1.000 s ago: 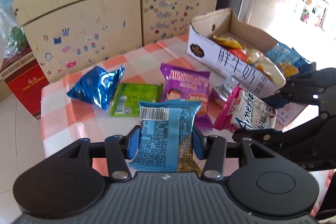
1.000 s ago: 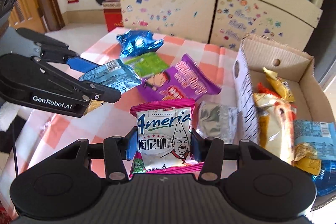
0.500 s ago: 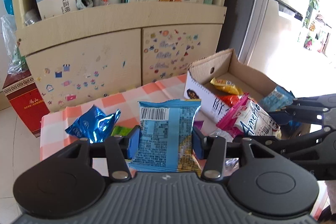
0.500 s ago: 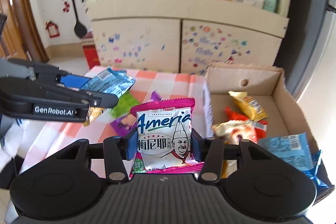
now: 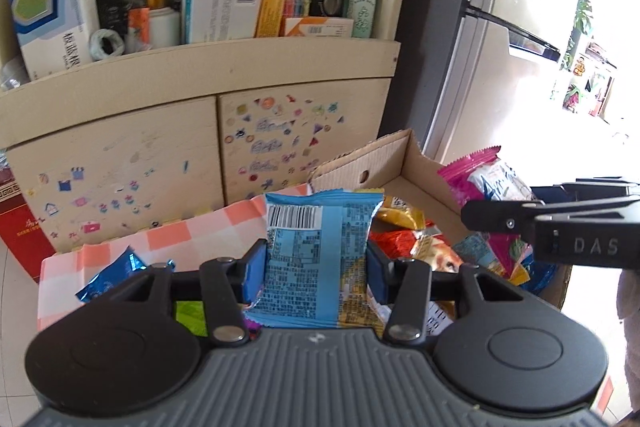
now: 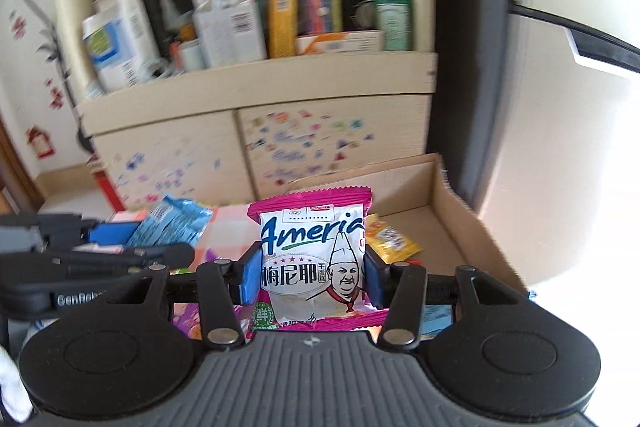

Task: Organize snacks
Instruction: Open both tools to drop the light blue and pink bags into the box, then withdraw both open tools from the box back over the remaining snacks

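Observation:
My left gripper is shut on a light blue snack packet, held upright above the checked table near the cardboard box. My right gripper is shut on a pink and white Ameria cake packet, lifted in front of the same cardboard box. In the left wrist view the right gripper shows at the right, over the box, with the pink packet in it. The right wrist view shows the left gripper at the left with its blue packet. Several snack packets lie in the box.
A shiny blue packet and a green packet lie on the orange and white checked tablecloth. Behind the table stands a beige cabinet with stickers, its shelf full of boxes and bottles. A bright window is at the right.
Both grippers have risen with their packets and moved toward the box. The views have tilted up, so the cabinet shelf now shows and most of the table has dropped from sight.

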The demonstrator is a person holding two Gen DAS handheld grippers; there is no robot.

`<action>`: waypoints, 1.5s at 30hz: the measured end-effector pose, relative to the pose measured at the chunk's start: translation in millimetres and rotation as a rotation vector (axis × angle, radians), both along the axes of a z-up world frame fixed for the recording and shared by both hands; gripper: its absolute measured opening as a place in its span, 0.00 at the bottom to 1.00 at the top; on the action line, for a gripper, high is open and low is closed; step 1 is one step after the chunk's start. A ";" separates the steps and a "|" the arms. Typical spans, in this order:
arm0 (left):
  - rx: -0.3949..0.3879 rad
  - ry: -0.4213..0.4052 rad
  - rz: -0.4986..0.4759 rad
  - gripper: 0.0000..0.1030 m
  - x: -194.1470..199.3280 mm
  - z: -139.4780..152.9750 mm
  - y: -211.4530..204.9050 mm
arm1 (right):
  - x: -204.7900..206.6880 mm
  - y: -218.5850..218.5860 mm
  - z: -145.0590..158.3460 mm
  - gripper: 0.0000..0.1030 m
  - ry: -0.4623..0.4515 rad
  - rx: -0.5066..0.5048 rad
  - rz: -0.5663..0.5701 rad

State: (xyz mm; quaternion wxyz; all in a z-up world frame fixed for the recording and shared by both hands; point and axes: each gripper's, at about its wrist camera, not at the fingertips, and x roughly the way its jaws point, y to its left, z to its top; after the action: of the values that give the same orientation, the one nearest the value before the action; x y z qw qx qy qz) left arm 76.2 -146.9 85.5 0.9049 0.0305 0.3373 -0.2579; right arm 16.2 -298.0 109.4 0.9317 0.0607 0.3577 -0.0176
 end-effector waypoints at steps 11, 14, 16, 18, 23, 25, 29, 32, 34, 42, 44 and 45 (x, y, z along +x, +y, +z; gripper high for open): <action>-0.016 0.001 -0.041 0.48 24.2 -5.0 -44.9 | 5.9 -34.8 6.4 0.55 -0.011 0.074 -0.152; -0.016 0.004 -0.050 0.48 32.4 -8.6 -56.4 | 8.8 -44.2 6.1 0.55 -0.009 0.093 -0.193; -0.018 0.007 -0.058 0.48 36.8 -11.2 -63.8 | 11.1 -49.9 5.2 0.55 -0.008 0.095 -0.217; -0.017 0.007 -0.065 0.48 40.3 -13.9 -71.0 | 13.0 -55.6 4.0 0.55 -0.009 0.103 -0.241; -0.017 -0.002 -0.090 0.49 46.6 -22.2 -90.3 | 16.3 -69.0 -2.6 0.55 -0.001 0.143 -0.310; -0.012 -0.010 -0.093 0.57 49.7 -27.0 -97.3 | 18.1 -71.3 -6.0 0.60 0.001 0.135 -0.337; -0.016 0.023 -0.088 0.83 50.9 -32.8 -99.9 | 16.5 -74.5 -8.9 0.74 -0.017 0.151 -0.360; -0.043 0.077 -0.068 0.88 52.7 -30.7 -95.8 | 13.0 -75.9 -8.1 0.89 -0.053 0.168 -0.381; -0.036 0.056 -0.069 0.90 49.2 -26.6 -93.6 | 11.0 -75.0 -7.2 0.92 -0.072 0.149 -0.395; -0.027 0.024 -0.065 0.96 32.4 -5.3 -74.9 | 14.0 -68.0 -9.3 0.95 -0.021 0.097 -0.383; -0.016 0.052 -0.029 0.96 32.6 -5.0 -67.0 | 18.1 -61.5 -10.6 0.97 0.010 0.086 -0.338; -0.001 0.057 -0.011 0.95 32.6 -5.6 -62.6 | 18.3 -57.4 -11.3 0.97 0.018 0.082 -0.316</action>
State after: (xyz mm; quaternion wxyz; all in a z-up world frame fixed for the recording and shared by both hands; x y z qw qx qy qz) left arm 108.8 -209.4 80.0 0.8935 0.0245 0.3625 -0.2638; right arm 34.5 -355.4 98.2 0.9108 0.1540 0.3523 -0.1501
